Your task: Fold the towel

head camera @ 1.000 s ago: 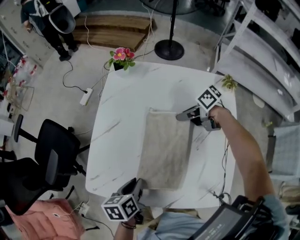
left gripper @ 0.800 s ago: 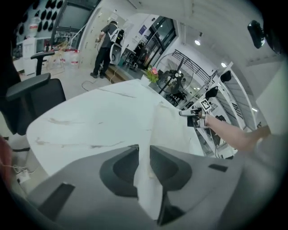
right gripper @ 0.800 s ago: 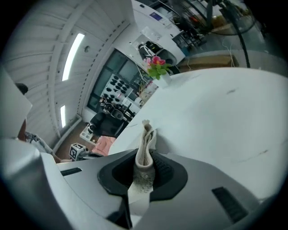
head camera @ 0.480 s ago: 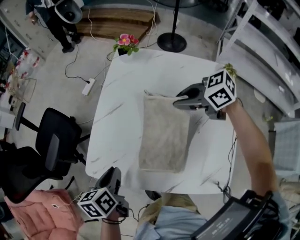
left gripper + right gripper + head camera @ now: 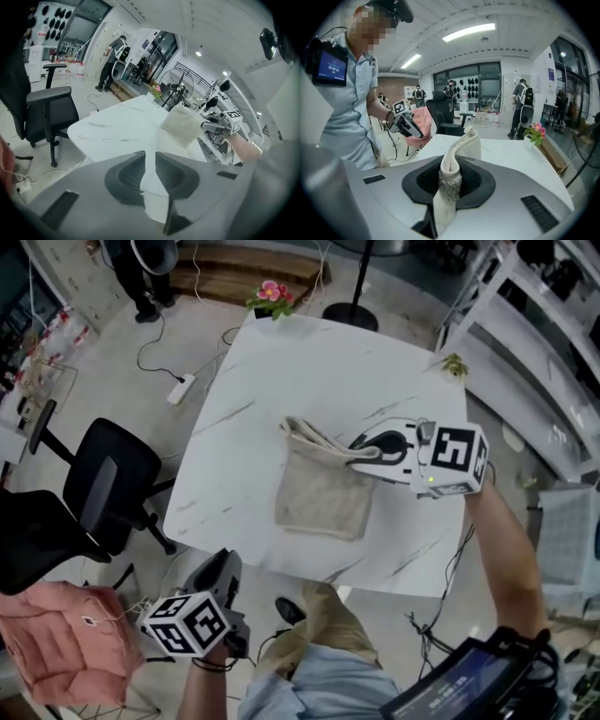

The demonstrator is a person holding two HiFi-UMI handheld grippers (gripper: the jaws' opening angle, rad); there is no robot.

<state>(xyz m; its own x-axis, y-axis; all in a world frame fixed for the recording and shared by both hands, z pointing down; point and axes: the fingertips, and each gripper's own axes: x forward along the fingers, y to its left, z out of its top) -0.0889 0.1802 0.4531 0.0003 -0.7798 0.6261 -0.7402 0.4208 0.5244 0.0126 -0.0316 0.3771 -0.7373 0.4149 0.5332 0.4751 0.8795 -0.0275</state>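
Against a second earlier, when the towel (image 5: 319, 495) lay flat, its far edge was found lifted and bunched in the right gripper (image 5: 360, 450), whose jaws were clamped on the cloth. The rest was left sagging onto the surface (image 5: 281, 362). The left gripper (image 5: 223, 565) was seen drawn back off the near edge, its jaws lately narrowed to a slim gap with nothing between them. The first fold was judged under way, one-handed, so uneven corners were thought likely.

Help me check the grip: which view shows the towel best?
Right gripper view: the towel sits pinched between the right gripper's pads. Head view shows one edge lifted off the table; left gripper view shows it small, far off.
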